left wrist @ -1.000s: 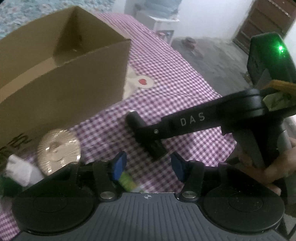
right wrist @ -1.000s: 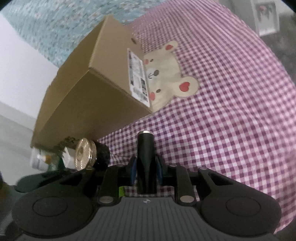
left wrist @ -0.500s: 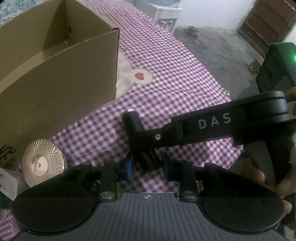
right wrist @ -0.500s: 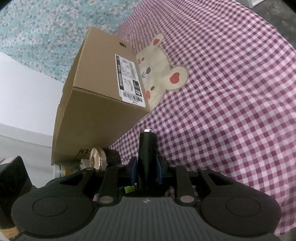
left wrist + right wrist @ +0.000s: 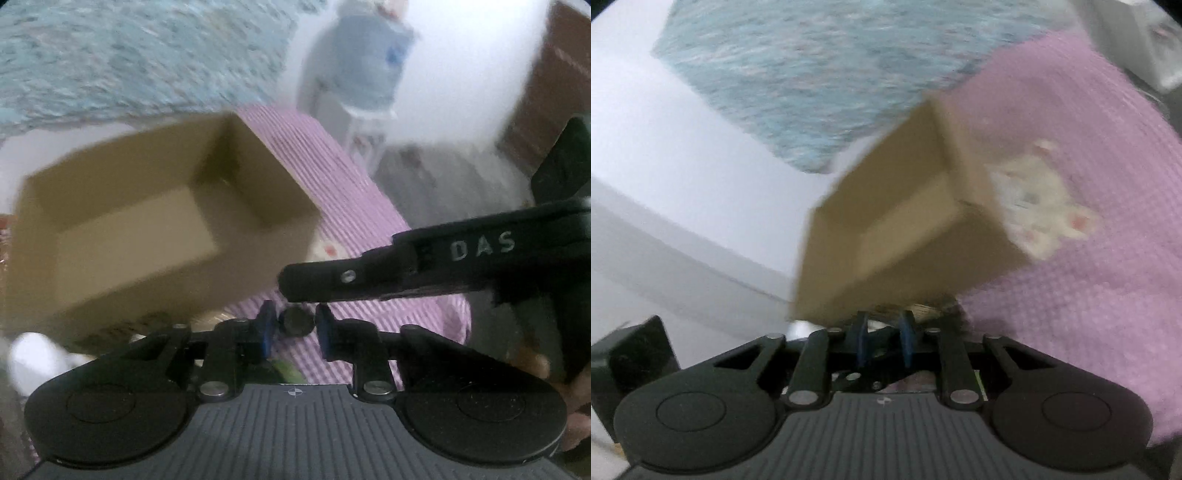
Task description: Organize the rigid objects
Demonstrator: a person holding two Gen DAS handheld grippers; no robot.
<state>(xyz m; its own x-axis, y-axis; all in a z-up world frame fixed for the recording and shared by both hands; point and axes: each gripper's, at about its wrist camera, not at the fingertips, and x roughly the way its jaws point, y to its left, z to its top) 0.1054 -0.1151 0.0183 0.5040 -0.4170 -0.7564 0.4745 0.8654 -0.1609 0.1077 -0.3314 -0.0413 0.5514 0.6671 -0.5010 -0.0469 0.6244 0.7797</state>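
Observation:
A black cylinder (image 5: pixel 295 326) hangs above the purple checked cloth (image 5: pixel 369 206), gripped from both sides. My left gripper (image 5: pixel 293 328) has its blue pads pressing on one end, jaws closing tight. A finger (image 5: pixel 369 273) of the right gripper, marked DAS, reaches in from the right just above it. In the right wrist view my right gripper (image 5: pixel 882 341) is closing tight on the same dark cylinder (image 5: pixel 882 350). An open cardboard box (image 5: pixel 129 229) stands ahead and to the left, its inside showing no contents. Both views are blurred by motion.
The box (image 5: pixel 905 229) sits near the cloth's (image 5: pixel 1089 147) left edge, beside a bear patch (image 5: pixel 1052 206). A white object (image 5: pixel 33 354) lies low at the box's near corner. A teal flowered fabric (image 5: pixel 812 74) hangs behind. A dark door (image 5: pixel 546 92) stands at the far right.
My left jaws shut on the black cylinder, which the right gripper held throughout. Both grippers then rose with it off the cloth, so the views now look down into the box.

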